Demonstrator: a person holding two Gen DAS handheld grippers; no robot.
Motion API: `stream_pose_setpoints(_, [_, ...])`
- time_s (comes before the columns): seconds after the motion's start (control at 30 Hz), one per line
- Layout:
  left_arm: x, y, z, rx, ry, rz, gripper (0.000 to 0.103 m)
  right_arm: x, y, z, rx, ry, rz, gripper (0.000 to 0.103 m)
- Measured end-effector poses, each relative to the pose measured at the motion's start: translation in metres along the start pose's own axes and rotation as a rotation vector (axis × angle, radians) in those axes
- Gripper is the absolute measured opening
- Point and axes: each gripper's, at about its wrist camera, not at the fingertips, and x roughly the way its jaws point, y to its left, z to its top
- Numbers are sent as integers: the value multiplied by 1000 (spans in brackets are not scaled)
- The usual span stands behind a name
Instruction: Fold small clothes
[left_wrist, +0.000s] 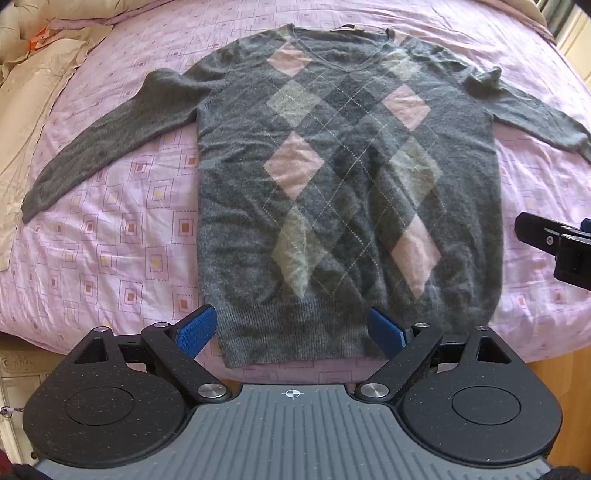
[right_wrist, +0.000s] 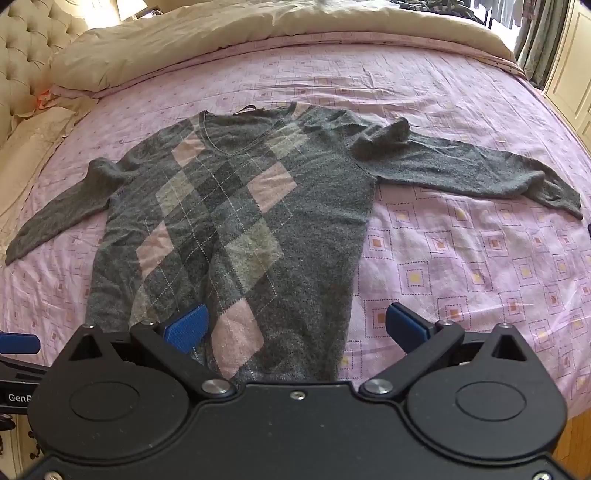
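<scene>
On the pink patterned bedsheet (left_wrist: 110, 229) a grey argyle sweater (left_wrist: 332, 177) lies flat, front side up, with the neck at the far end and the ribbed hem at the near edge of the bed. Both sleeves are spread out to the left and to the right. Your left gripper (left_wrist: 297, 332) is wide open and holds nothing; its two blue pads (left_wrist: 195, 332) stand over the hem, one at the left corner of the hem and the other more to the right. Whether the pads touch the wool or only hover above it, I cannot tell. Your right gripper (right_wrist: 295, 328) is also spread wide and empty. Its left pad is over the lower right part of the sweater body, and its right pad is over the bare sheet, so the right side edge of the sweater runs between them. At the far side of the bed lies a beige duvet (right_wrist: 258, 33).
</scene>
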Motion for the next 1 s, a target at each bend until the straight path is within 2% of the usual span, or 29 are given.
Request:
stream_pose_setpoints(0.27, [2, -2, -3, -11, -6, -2, 89, 1, 2, 1, -14, 2, 8, 102])
stream_pose_setpoints(0.47, [2, -1, -2, -27, -8, -31, 89, 1, 2, 0, -15, 9, 13, 102])
stream_pose_setpoints(0.53, [2, -2, -2, -24, -8, -14, 89, 1, 2, 0, -16, 9, 14, 102])
stream_pose_setpoints(0.8, [-1, -1, 0, -40, -26, -73, 89, 1, 2, -1, -16, 8, 16, 102])
stream_pose_setpoints(0.93, [0, -3, 0, -28, -14, -23, 89, 0, 5, -1, -17, 8, 21, 102])
stream_pose_setpoints(1.0, [-1, -3, 0, -31, -16, -34, 89, 0, 5, -1, -15, 8, 25, 102])
